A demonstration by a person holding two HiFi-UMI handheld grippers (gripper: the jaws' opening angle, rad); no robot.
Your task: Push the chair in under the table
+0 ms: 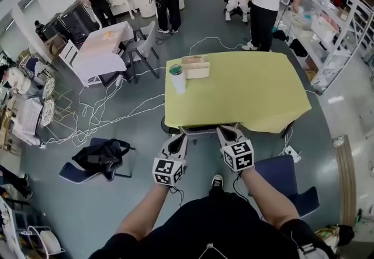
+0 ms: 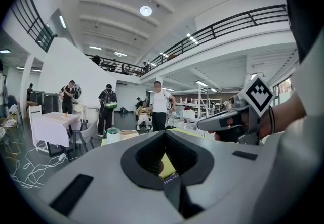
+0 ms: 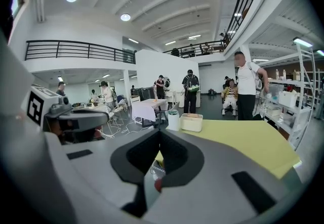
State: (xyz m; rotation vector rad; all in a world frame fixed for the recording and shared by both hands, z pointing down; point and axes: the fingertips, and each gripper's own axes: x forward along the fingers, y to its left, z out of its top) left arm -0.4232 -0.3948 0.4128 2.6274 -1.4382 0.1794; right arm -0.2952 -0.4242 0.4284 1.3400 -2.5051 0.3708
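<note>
The table (image 1: 245, 94) wears a yellow cloth. Only the dark mesh top of the chair (image 1: 205, 130) shows, right at the table's near edge, with the seat hidden beneath. My left gripper (image 1: 180, 140) and right gripper (image 1: 228, 133) are both shut, side by side, tips at the chair's top edge. In the left gripper view the shut left gripper (image 2: 163, 134) frames a strip of mesh chair back (image 2: 172, 179) and yellow cloth (image 2: 167, 166). The right gripper (image 3: 161, 133) is shut too, with mesh (image 3: 157, 167) below it. I cannot tell whether the tips touch the chair.
A white cup (image 1: 177, 78) and a pale box (image 1: 195, 66) stand on the table's far left. A blue chair (image 1: 286, 179) is at my right, and a backpack (image 1: 102, 155) lies on another at my left. Cables (image 1: 105, 111), a white table (image 1: 102, 47), shelving (image 1: 333, 35) and people lie beyond.
</note>
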